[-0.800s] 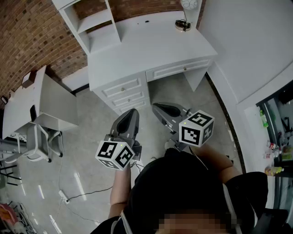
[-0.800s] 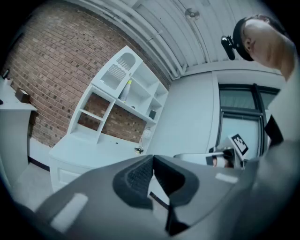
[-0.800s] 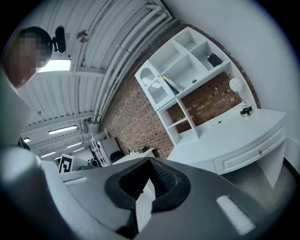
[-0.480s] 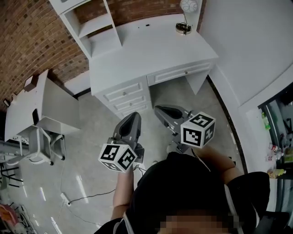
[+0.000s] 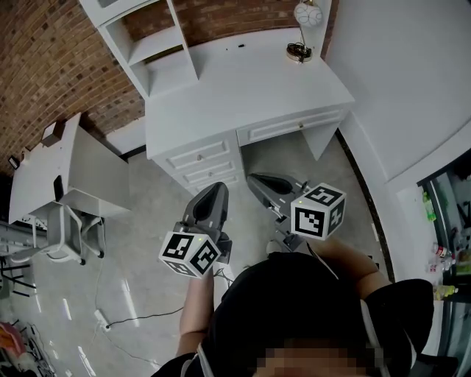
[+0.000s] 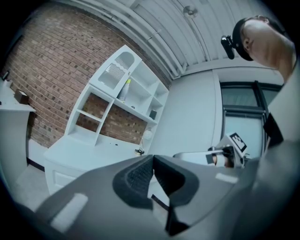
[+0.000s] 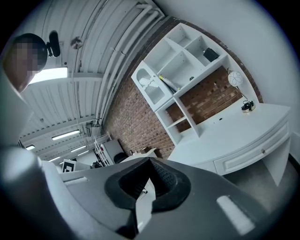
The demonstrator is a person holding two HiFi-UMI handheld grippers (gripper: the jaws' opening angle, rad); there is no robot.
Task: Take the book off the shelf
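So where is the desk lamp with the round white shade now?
In the head view the desk lamp stands on the far right corner of the white desk, next to the white wall and right of the white shelf unit.

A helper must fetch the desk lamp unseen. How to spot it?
Find the white desk with drawers against the brick wall, then its back right corner. The lamp stands there alone, a white globe on a thin stem over a dark base.

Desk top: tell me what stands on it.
On the desk: a white shelf unit at left rear, a small lamp at right rear corner. The unit's panels hide some surface.
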